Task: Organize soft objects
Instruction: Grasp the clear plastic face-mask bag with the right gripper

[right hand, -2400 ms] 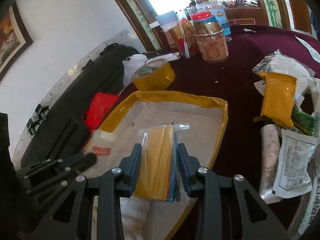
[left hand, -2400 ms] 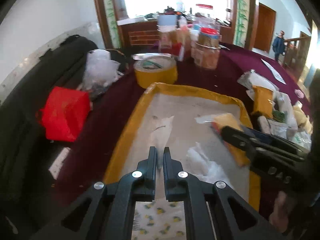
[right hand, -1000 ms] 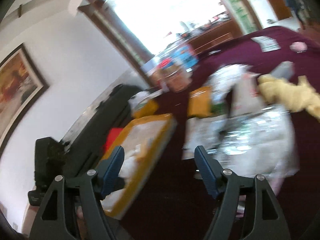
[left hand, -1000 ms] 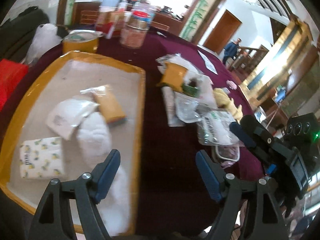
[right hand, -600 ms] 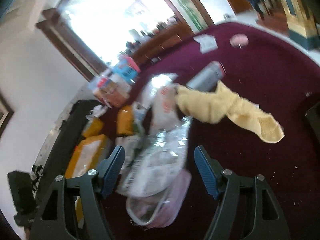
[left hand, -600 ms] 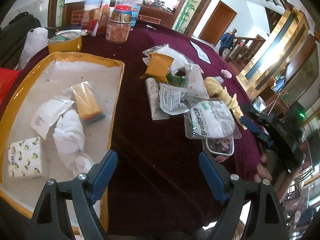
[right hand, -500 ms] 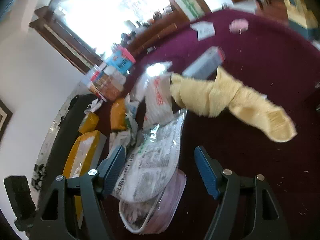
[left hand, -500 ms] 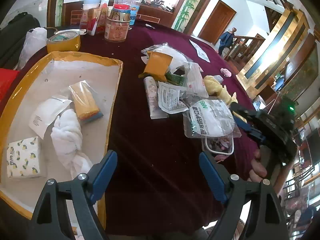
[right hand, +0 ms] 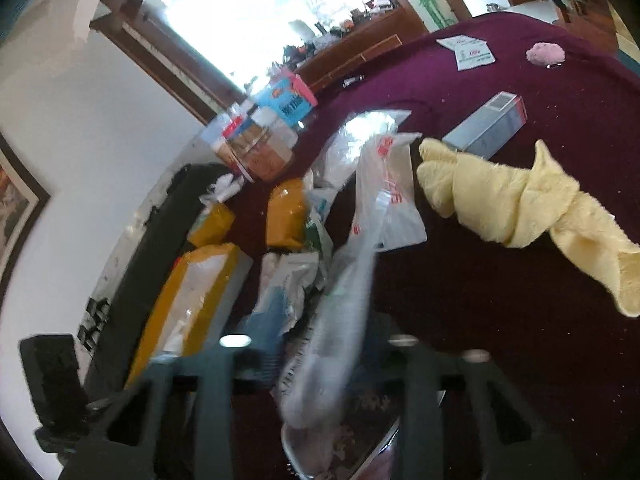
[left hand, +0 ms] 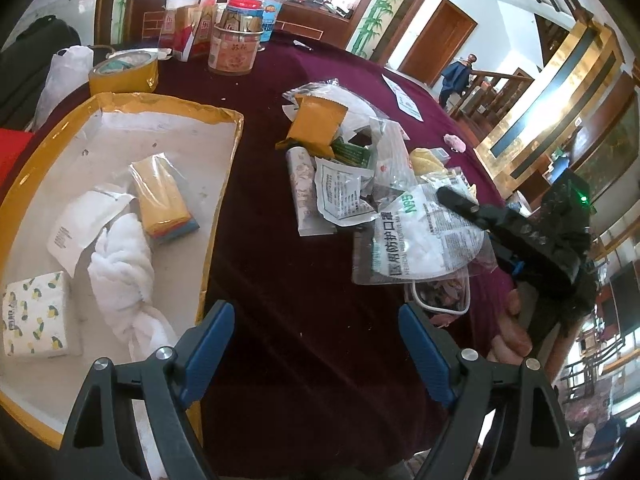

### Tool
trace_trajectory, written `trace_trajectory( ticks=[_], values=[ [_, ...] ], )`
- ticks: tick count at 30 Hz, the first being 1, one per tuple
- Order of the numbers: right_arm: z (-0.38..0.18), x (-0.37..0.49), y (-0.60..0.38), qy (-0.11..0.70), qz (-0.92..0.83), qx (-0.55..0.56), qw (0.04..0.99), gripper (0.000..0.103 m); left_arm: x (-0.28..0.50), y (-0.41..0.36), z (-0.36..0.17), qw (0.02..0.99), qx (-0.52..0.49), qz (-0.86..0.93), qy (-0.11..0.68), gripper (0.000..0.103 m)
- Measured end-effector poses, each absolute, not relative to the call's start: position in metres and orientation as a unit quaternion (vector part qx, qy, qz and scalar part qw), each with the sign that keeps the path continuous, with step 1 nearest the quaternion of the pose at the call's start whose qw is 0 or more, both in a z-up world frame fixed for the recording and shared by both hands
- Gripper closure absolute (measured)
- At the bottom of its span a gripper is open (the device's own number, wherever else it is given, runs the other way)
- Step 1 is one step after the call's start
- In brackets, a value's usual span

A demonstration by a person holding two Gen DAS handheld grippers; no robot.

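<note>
Inside one tray [left hand: 224, 168]: two towels-and-packs pairs, four items

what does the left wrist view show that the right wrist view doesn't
Only the left wrist view shows the tray's contents: white towel, lemon-print tissue pack, yellow sponge pack, plus the open left gripper. Only the right wrist view shows the whole yellow towel and the pink puff. Both show the yellow-rimmed tray, the mask bag and the right gripper closing on that bag.
</note>
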State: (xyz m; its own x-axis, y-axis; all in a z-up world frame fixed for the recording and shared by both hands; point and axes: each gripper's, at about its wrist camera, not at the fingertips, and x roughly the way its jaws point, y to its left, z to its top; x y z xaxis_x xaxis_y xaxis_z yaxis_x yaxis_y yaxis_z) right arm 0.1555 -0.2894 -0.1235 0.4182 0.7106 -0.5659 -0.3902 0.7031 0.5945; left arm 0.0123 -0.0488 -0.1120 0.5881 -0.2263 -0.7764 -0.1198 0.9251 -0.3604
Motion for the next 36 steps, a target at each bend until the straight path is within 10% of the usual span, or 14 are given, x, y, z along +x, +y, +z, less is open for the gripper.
trace_trajectory(
  ticks=[15,19,28,30,32,36],
  values=[
    [-0.117,0.132,-0.333,0.319,0.257,0.252,0.877,0.099,0.099,-0.091,-0.111,0.874,-0.102,-0.007,0.476,0.016],
    [-0.119,0.134,-0.338,0.321,0.255,0.264,0.873,0.099,0.142,-0.102,-0.129,0.86,-0.08,0.004,0.504,0.046],
    [-0.121,0.138,-0.333,0.331,0.262,0.259,0.869,0.098,0.174,-0.125,-0.145,0.862,0.014,0.035,0.506,0.051],
    [-0.121,0.138,-0.332,0.332,0.263,0.259,0.868,0.098,0.174,-0.125,-0.146,0.865,0.022,0.032,0.5,0.056],
    [-0.121,0.139,-0.331,0.332,0.265,0.259,0.867,0.098,0.174,-0.124,-0.145,0.867,0.017,0.028,0.497,0.091],
    [-0.122,0.138,-0.333,0.33,0.268,0.262,0.867,0.098,0.17,-0.127,-0.145,0.872,0.012,0.019,0.489,0.092]
  ],
)
